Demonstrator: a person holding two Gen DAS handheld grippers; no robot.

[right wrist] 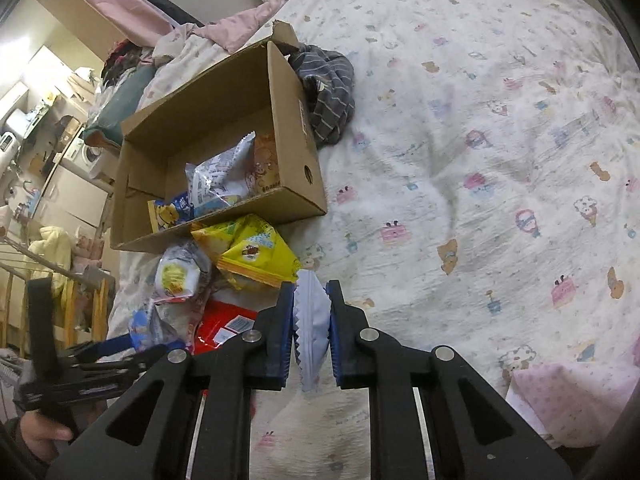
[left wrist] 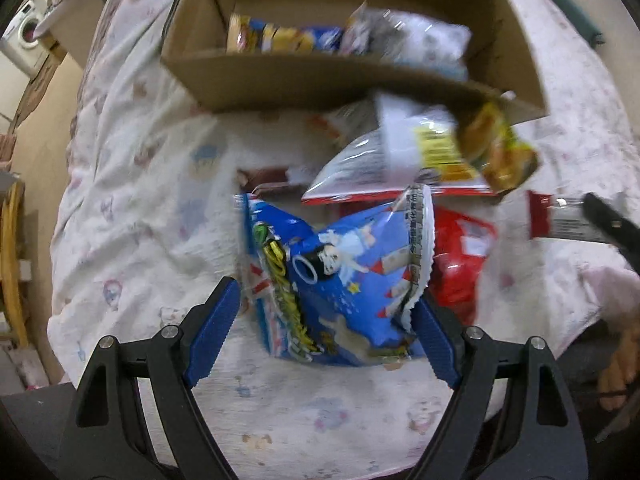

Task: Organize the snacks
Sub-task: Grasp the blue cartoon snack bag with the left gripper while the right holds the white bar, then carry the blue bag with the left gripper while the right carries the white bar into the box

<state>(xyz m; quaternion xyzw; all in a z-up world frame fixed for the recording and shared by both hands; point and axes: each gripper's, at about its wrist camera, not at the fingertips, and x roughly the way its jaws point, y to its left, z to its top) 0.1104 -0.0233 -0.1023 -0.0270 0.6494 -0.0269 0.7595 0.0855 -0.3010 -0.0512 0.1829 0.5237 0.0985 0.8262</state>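
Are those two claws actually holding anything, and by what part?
The right claw pinches a pale white snack packet by its crimped end. The left claw stands open around a blue snack bag, not gripping it.

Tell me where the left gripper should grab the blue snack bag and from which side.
Grip the blue snack bag across its puffed middle, coming straight down from above. It lies flat on the bedspread between the open fingers of the left gripper, its crimped edge curling up at one side; that seal is probably too floppy to hold.
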